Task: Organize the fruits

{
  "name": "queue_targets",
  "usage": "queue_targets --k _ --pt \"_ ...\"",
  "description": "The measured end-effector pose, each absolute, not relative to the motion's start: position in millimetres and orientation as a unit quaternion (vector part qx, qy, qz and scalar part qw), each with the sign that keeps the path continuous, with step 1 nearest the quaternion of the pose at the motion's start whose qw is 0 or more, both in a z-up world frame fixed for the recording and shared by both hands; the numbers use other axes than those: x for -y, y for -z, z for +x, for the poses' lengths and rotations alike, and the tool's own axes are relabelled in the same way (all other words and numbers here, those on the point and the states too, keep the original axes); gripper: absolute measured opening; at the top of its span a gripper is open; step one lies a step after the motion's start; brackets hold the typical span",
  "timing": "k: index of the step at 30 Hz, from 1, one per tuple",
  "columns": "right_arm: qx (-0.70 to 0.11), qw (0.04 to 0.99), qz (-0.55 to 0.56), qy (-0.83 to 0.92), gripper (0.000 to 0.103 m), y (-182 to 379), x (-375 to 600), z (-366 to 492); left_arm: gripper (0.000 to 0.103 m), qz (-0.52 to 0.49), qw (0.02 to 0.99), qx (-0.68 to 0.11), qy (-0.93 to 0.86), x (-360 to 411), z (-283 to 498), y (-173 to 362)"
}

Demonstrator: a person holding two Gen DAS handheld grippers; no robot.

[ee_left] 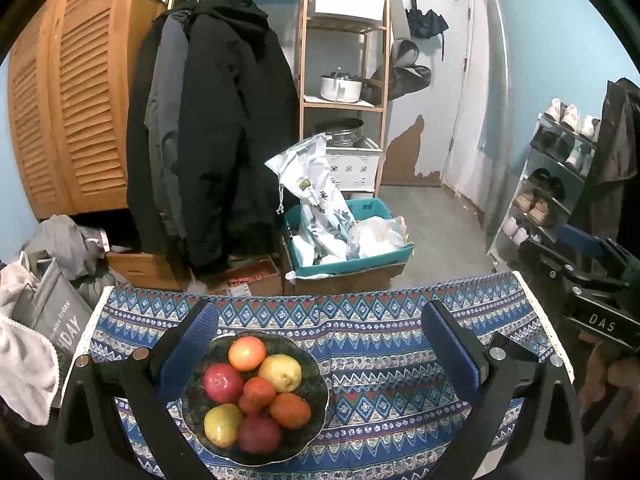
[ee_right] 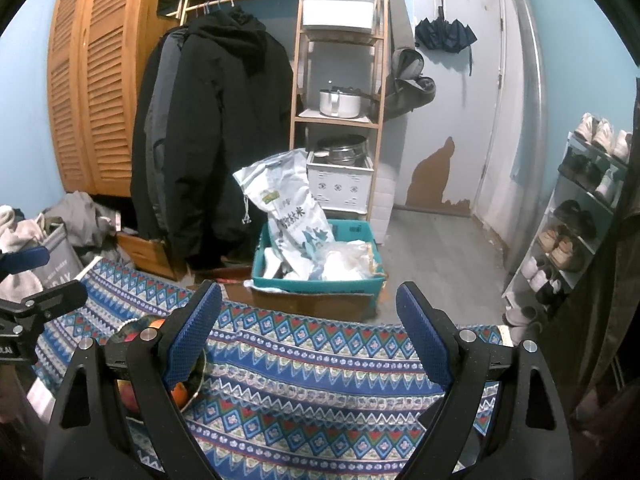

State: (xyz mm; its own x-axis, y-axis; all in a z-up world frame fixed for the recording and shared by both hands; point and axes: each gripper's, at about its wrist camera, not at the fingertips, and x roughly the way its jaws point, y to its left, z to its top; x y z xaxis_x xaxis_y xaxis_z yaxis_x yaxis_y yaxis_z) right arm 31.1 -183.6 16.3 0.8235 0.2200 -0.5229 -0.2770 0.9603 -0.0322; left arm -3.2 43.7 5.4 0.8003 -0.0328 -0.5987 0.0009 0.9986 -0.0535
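A dark patterned bowl (ee_left: pixel 316 380) sits on the blue patterned tablecloth (ee_left: pixel 380 360), left of centre in the left wrist view. It holds several fruits: a red apple (ee_left: pixel 222 382), a yellow one (ee_left: pixel 280 372), oranges (ee_left: pixel 290 410) and another red one (ee_left: pixel 259 434). My left gripper (ee_left: pixel 320 344) is open and empty above the bowl, its left finger over the bowl's left rim. My right gripper (ee_right: pixel 310 334) is open and empty over bare cloth; the bowl (ee_right: pixel 198 384) is mostly hidden behind its left finger (ee_right: pixel 192 332).
Beyond the table's far edge stands a teal crate (ee_left: pixel 352 260) with bags on a cardboard box. Coats (ee_left: pixel 216 120) hang at the back left, a wooden shelf (ee_left: pixel 344 60) at the back centre, a shoe rack (ee_left: pixel 552 184) at the right, laundry (ee_left: pixel 40 312) at the left.
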Motion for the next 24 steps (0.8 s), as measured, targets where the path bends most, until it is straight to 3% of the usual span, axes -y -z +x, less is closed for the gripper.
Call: queue_targets --k 24 --pt "-0.268 0.953 -0.054 -0.130 0.088 -14.2 185.6 31.2 0.102 -0.026 0.950 -0.311 0.007 -41.8 -5.2 -7.6"
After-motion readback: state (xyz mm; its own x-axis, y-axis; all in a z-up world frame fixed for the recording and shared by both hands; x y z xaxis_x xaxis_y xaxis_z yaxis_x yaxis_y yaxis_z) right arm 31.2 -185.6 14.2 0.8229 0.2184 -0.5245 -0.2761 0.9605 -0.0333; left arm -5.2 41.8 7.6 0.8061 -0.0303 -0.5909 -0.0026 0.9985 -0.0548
